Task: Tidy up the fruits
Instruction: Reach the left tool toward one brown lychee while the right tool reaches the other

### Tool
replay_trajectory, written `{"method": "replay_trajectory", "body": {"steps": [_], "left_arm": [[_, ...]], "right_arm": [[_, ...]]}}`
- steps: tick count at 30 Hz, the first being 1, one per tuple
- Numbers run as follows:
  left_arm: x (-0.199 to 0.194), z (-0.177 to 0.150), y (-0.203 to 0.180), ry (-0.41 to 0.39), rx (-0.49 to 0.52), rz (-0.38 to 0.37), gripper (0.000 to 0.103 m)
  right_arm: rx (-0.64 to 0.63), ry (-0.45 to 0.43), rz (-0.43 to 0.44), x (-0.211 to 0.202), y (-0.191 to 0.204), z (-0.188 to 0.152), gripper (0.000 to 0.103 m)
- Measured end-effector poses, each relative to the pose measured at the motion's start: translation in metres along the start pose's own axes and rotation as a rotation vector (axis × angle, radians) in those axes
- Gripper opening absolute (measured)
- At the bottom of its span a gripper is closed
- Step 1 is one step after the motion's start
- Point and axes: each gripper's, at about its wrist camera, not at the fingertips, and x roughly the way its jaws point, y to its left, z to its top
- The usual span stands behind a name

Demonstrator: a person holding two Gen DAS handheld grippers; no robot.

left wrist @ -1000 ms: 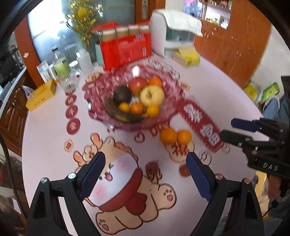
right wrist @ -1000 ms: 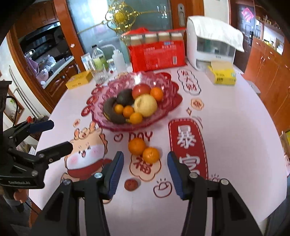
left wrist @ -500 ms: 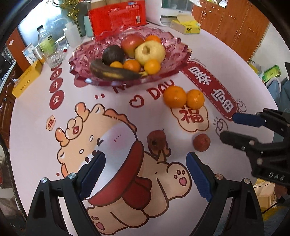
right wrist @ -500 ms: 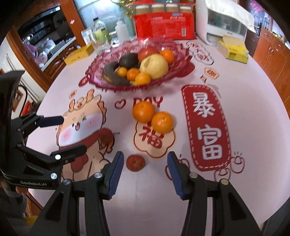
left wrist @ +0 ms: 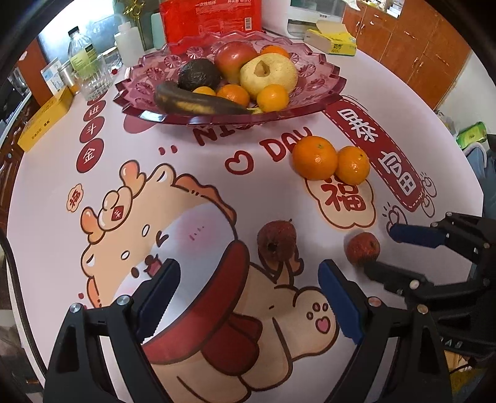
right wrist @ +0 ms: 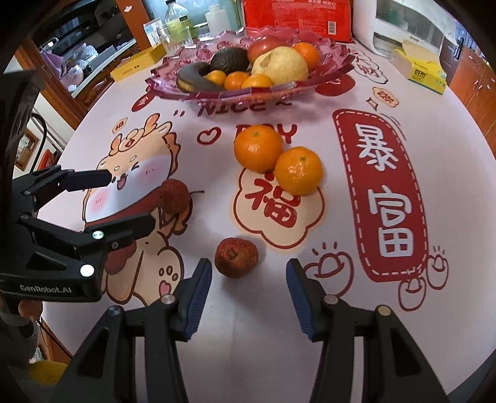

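Two small dark red fruits lie on the printed tablecloth. One point(left wrist: 276, 239) lies just ahead of my open left gripper point(left wrist: 248, 297). The other point(right wrist: 236, 257) lies just ahead of my open right gripper point(right wrist: 248, 291), left of centre; it also shows in the left wrist view point(left wrist: 362, 248). Two oranges point(right wrist: 258, 149) point(right wrist: 298, 171) touch each other farther out. A pink glass fruit bowl point(left wrist: 325, 83) at the back holds an apple, a pear, an avocado, a dark banana and small oranges. Both grippers are empty.
Behind the bowl stand a red box point(left wrist: 210, 18), a plastic bottle point(left wrist: 81, 52), a glass point(left wrist: 94, 79) and a white appliance point(right wrist: 409, 28). Yellow boxes lie at the left point(left wrist: 43, 121) and back right point(left wrist: 334, 42). The table edge curves close at right.
Both grippers have moved forward and down toward the table. The small red fruits now lie close ahead of the fingers. Both stay open.
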Motion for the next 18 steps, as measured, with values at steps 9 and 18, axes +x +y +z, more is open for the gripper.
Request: {"method": "replay_trajectory", "body": {"steps": [9, 18], "left_arm": [[0.015, 0.005, 0.003, -0.007, -0.072, -0.023, 0.089], [0.025, 0.009, 0.003, -0.006, -0.095, -0.046, 0.074]], "right_arm": [[-0.046, 0.005, 0.008, 0.014, 0.009, 0.001, 0.047], [-0.073, -0.005, -0.005, 0.019, 0.009, 0.004, 0.033]]}}
